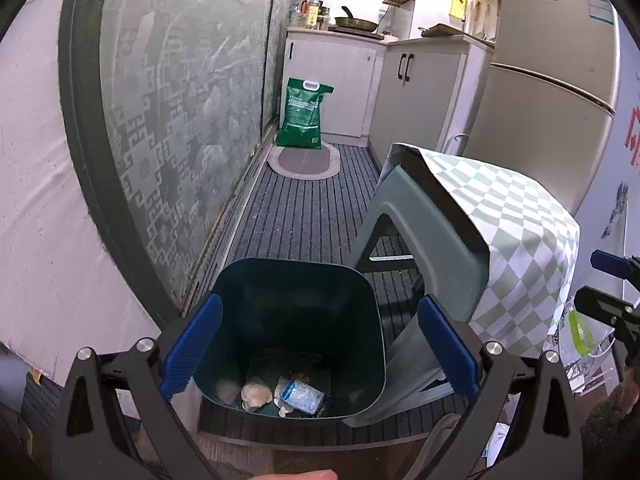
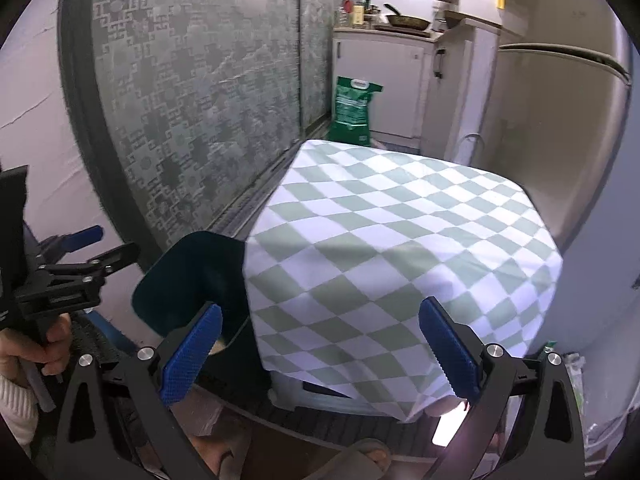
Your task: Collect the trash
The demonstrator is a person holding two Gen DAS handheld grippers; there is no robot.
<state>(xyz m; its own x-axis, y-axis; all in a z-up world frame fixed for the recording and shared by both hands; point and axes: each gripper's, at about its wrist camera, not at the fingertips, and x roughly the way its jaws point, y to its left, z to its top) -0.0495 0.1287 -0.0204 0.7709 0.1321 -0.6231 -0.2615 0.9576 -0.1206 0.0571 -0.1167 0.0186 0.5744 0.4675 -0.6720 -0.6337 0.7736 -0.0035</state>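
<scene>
A dark teal trash bin [image 1: 292,320] stands on the floor mat, seen from above in the left wrist view. At its bottom lie a crumpled beige wad [image 1: 256,395] and a blue-and-white wrapper [image 1: 301,395]. My left gripper [image 1: 320,350] is open and empty, its blue pads [image 1: 192,344] spread over the bin's mouth. My right gripper [image 2: 320,354] is open and empty above the checkered cloth [image 2: 400,248] on a stool. The bin [image 2: 192,276] shows at left of the cloth in the right wrist view. The left gripper [image 2: 86,246] appears there at far left, hand-held.
A grey plastic stool [image 1: 420,248] under the green-white checkered cloth [image 1: 520,240] stands right of the bin. A patterned sliding glass door [image 1: 180,120] runs along the left. A green bag [image 1: 304,114], cabinets [image 1: 416,92] and a fridge [image 1: 552,92] lie beyond. A plastic bag [image 1: 580,332] hangs at right.
</scene>
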